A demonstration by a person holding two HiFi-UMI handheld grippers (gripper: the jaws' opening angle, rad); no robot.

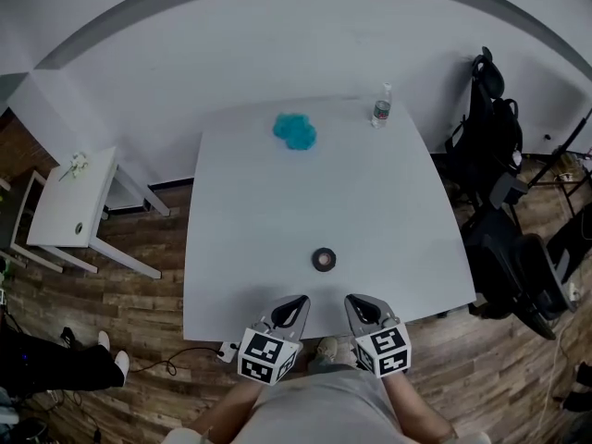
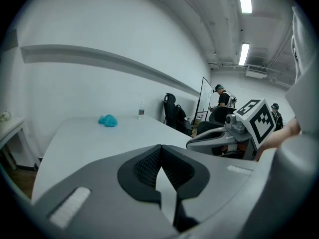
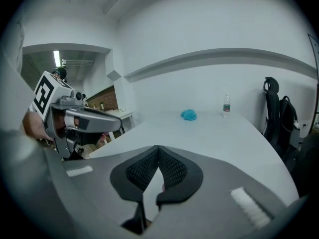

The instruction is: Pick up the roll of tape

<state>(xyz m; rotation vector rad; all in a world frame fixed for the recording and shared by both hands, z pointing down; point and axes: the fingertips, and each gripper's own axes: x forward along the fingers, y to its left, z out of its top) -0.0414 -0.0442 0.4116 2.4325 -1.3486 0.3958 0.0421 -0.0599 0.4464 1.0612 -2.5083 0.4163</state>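
The roll of tape [image 1: 324, 259], a small dark ring, lies flat on the white table [image 1: 250, 211] near its front edge. Both grippers hang side by side just at that edge, a little short of the tape. My left gripper [image 1: 300, 301] is to the tape's near left, my right gripper [image 1: 352, 301] to its near right. In the left gripper view the left gripper [image 2: 160, 147] has its jaw tips meeting and nothing between them. The right gripper [image 3: 158, 147] looks the same, shut and empty. The tape is hidden behind the jaws in both gripper views.
A crumpled blue cloth [image 1: 295, 130] and a water bottle [image 1: 381, 106] sit at the table's far side. Black office chairs [image 1: 499, 165] stand to the right, a small white side table [image 1: 69, 202] to the left. People stand in the far background of the left gripper view.
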